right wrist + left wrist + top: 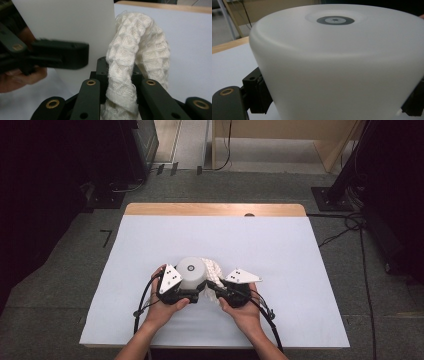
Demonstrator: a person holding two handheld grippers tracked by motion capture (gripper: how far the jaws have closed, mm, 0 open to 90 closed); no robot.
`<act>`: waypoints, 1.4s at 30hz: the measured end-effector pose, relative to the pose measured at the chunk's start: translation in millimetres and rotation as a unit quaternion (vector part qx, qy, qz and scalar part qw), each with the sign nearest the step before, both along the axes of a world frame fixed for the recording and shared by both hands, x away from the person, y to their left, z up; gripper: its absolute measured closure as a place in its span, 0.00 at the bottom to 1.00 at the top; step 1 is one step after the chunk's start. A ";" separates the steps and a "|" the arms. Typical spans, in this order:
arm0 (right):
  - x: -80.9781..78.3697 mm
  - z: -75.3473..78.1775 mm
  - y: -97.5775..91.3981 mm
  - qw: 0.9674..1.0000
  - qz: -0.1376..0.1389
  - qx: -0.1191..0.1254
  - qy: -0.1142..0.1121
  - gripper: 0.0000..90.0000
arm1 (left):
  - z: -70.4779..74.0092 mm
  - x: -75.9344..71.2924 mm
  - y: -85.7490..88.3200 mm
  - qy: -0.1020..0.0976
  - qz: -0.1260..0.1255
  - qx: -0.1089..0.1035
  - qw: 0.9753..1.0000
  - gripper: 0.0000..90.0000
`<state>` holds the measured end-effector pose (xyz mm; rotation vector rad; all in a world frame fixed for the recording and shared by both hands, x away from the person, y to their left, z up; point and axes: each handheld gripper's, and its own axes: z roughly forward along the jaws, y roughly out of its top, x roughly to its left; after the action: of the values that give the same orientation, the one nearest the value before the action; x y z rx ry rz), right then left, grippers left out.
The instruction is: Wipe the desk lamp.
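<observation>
A white plastic cup (pixel 192 270) stands upside down on the white table cover (pixel 260 245), with a grey ring mark on its upturned base. My left gripper (pixel 186 291) is shut on the cup's wall. In the left gripper view the cup (pixel 337 62) sits between the two black jaws, which press on its sides low down. A white waffle-weave cloth (pixel 214 268) lies bunched against the cup's right side. My right gripper (pixel 119 72) is shut on a rolled fold of the cloth (pixel 140 42), which arches up and over beyond the jaws. The right gripper (pixel 214 286) sits just right of the cup.
The table's wooden back edge (pixel 215 209) shows beyond the cover. In the right gripper view, the left gripper's jaw (pixel 60 53) and a hand (pixel 22 77) are close at the left, against the cup (pixel 75 25). Cables (pixel 350 225) and dark racks surround the table on the floor.
</observation>
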<state>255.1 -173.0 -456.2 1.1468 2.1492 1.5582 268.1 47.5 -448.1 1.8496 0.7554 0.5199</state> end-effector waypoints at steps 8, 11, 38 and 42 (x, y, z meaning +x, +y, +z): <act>-6.9 23.6 -12.2 0.998 -0.008 0.031 -0.051 0.86 | -10.3 2.5 -6.1 0.003 0.001 0.022 1.000 0.09; -3.1 19.7 -16.5 0.999 -0.021 0.023 -0.044 0.86 | -16.2 6.8 -4.6 0.012 0.004 0.028 1.000 0.09; 7.9 -9.6 -21.5 0.999 -0.044 -0.012 -0.003 0.86 | -7.5 -7.2 3.6 0.006 0.058 -0.005 0.998 0.09; 4.7 -9.6 -13.2 1.000 -0.028 -0.005 -0.002 0.86 | 7.4 -4.2 18.4 -0.002 0.000 -0.056 0.998 0.10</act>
<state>259.8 -186.2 -465.8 1.1899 2.1019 1.5241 263.9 65.9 -440.7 1.7454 0.7667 0.4713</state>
